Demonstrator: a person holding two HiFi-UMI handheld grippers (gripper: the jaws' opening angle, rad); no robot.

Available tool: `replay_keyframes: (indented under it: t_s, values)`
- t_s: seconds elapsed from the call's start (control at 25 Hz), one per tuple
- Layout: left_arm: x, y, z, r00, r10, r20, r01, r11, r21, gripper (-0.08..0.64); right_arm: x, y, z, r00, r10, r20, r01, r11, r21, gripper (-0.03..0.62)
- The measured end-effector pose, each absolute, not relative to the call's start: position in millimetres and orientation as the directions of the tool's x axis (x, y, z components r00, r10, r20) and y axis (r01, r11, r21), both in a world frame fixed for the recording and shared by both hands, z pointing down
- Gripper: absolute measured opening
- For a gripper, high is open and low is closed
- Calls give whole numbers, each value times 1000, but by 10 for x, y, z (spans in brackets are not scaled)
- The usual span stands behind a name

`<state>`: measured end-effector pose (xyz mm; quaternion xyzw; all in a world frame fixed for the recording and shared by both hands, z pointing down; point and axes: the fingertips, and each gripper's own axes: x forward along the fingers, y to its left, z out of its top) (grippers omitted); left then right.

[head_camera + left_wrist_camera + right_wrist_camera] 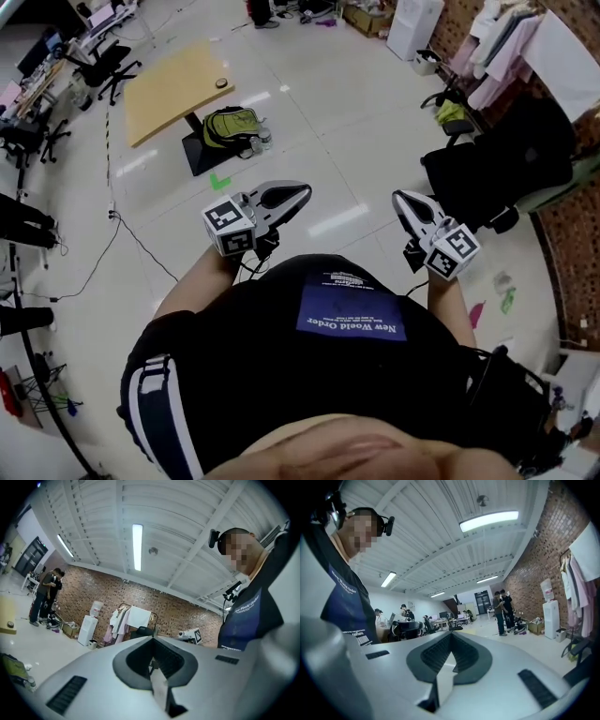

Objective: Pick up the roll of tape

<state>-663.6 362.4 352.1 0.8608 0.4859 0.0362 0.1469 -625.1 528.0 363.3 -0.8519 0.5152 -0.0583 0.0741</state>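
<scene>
A small dark round object [221, 82], likely the roll of tape, lies near the right edge of a light wooden table [169, 89] far off at the upper left of the head view. Both grippers are held close to the person's body, far from that table. My left gripper [305, 190] points right with its jaws together and nothing between them. My right gripper [396, 195] points up-left, jaws likewise together and empty. In the left gripper view, the left gripper [152, 638] faces a brick wall; in the right gripper view, the right gripper [451, 634] faces an open office.
A green backpack [232, 125] leans at the table's black base. A black chair [497, 169] and a clothes rack [511, 47] stand at the right, a white water dispenser [415, 23] at the back. A cable [112, 244] runs across the shiny floor. Two people [502, 611] stand far off.
</scene>
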Motion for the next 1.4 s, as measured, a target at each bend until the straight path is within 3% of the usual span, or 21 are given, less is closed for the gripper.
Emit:
replay_keyframes:
  t_s: [0.52, 0.72, 1.12, 1.4]
  values:
    - [-4962, 4064, 3341, 580, 811, -80, 790, -535, 299, 6, -4337, 5519, 3478, 355, -935, 32, -923, -355, -149, -15]
    - [-4285, 3813, 3355, 542, 828, -146, 819, -480, 315, 6, -3668, 5219, 3519, 364, -930, 45, -919, -367, -142, -15]
    - [-2750, 2582, 3235, 460, 880, -123, 872, -421, 249, 6, -2239, 4120, 3228, 474, -880, 26, -870, -472, -140, -15]
    - [-1754, 2421, 3417, 482, 869, -110, 852, -436, 292, 6, -1338, 3836, 3535, 423, -902, 86, -886, -432, -171, -14]
